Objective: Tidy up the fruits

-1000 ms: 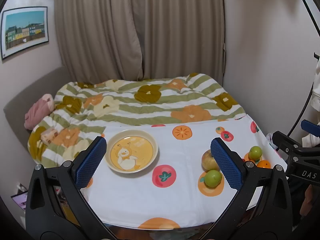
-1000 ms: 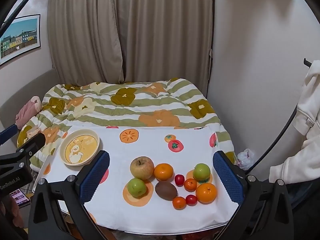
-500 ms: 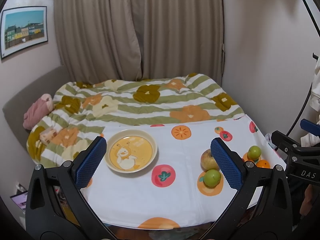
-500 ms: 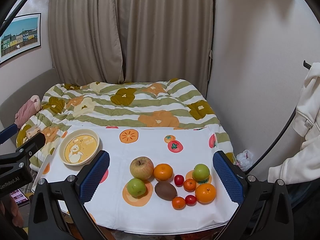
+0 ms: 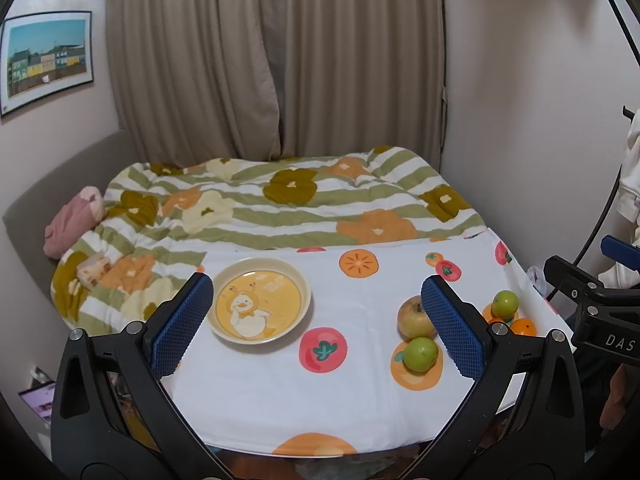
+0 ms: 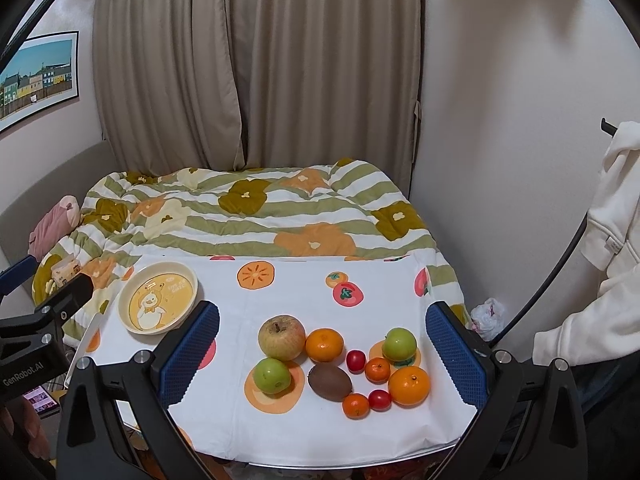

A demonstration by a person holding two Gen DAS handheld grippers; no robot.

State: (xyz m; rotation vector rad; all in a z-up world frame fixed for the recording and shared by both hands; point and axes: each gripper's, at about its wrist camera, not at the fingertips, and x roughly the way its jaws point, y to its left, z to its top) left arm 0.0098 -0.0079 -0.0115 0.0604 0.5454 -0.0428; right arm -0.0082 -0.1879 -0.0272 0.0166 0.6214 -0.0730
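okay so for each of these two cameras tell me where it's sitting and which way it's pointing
Left wrist: on the left gripper, raised over the table's near-left edge, facing the bed; open fingers frame the duck plate, right gripper at right.
Right wrist: on the right gripper, over the near-right edge, same heading; open fingers frame the fruit cluster, left gripper at left, white sleeve at right.
Shared: plate, big apple, tablecloth, bed, curtains.
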